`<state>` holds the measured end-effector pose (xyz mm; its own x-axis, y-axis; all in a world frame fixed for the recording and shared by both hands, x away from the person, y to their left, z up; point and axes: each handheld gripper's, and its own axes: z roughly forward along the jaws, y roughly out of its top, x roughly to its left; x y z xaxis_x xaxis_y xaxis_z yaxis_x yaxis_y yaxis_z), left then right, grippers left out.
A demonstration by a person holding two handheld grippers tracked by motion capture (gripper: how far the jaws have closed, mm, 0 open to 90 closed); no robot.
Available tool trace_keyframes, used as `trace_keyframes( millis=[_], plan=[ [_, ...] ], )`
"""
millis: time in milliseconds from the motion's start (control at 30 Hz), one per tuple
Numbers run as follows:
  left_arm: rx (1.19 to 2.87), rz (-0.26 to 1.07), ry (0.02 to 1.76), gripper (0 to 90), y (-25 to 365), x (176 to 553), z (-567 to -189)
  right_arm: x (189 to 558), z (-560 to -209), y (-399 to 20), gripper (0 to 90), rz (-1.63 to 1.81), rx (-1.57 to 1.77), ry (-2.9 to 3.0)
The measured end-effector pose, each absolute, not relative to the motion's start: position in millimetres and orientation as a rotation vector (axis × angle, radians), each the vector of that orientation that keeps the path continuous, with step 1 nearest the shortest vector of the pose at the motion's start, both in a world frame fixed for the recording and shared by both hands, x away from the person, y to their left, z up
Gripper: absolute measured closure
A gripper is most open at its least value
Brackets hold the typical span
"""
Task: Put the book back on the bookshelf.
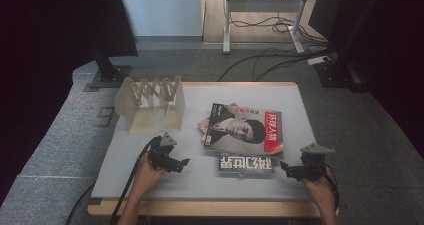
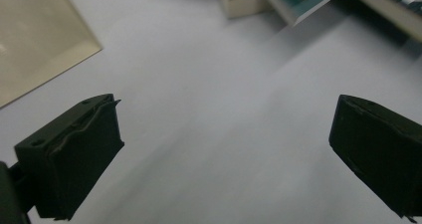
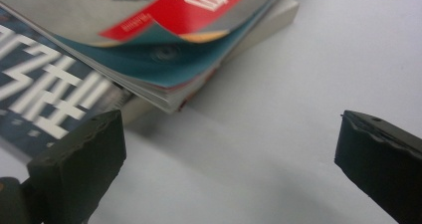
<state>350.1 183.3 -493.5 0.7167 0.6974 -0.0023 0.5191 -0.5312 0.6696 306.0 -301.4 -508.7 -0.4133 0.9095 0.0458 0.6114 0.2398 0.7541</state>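
A grey table [image 1: 150,185] is seen on a grey carpet [image 1: 55,150], with dark screens at both sides. At the back left of the table, a tan rack [image 1: 150,102] is stood up. Near it, the left gripper [image 1: 184,162] is held over bare table, its jaws spread wide with nothing between them. In the middle, a pile of magazines [image 1: 245,130] is laid flat. Just right of the pile, the right gripper [image 1: 284,169] is held low, jaws spread wide and empty.
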Motion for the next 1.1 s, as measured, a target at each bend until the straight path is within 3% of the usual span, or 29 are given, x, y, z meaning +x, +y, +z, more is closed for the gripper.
trace_keyframes(
  millis=[600, 1100],
  plan=[
    [2.264, 0.291, 0.803, 0.7, 140.0, 378.3, -465.7, 312.1, -475.2, -296.9, 0.0, 1.086, 1.317, 2.141],
    [2.283, 0.289, 0.772, 1.1, 105.7, 403.8, -470.0, 347.4, -471.9, -280.4, 0.0, 1.087, 1.309, 2.161]
  ],
)
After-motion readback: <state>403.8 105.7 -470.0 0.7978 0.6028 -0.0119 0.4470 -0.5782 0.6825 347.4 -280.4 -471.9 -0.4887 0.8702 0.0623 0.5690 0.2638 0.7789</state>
